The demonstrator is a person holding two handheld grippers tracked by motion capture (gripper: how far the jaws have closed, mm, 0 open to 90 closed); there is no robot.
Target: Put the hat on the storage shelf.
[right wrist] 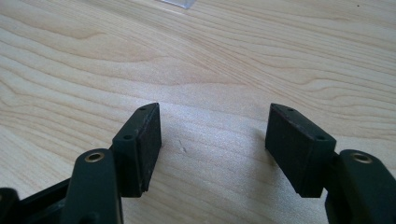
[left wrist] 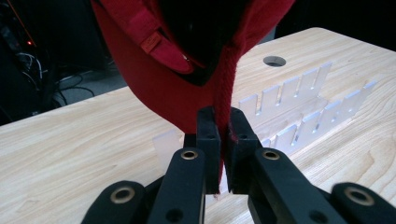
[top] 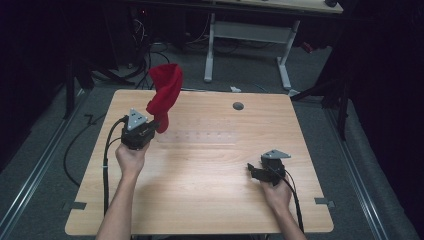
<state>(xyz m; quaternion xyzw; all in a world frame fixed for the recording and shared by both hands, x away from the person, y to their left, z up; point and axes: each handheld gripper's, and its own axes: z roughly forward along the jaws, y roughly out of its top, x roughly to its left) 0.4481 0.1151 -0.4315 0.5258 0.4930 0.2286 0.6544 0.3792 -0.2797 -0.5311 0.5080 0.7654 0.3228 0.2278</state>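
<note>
Left hand-held gripper (top: 156, 125) is clamped on the red cap (top: 166, 92), held aloft upper left of the frame, above the clear slotted rack (left wrist: 299, 112). Placement likely still pending. Right hand-held gripper (top: 256, 170) hangs open and empty, lower right over the tabletop (top: 210, 190).

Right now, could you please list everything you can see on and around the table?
Red cap: one, red with dark lining, held up above the table's far left part.
Clear slotted rack: one, transparent, on the table beyond the cap.
Table: one, light wood, with a round grey hole near its far edge.
White desk frame: one, on the floor behind the table.
Left gripper: one, black, fingers shut on the cap's edge.
Right gripper: one, black, fingers open above bare wood, near right.
</note>
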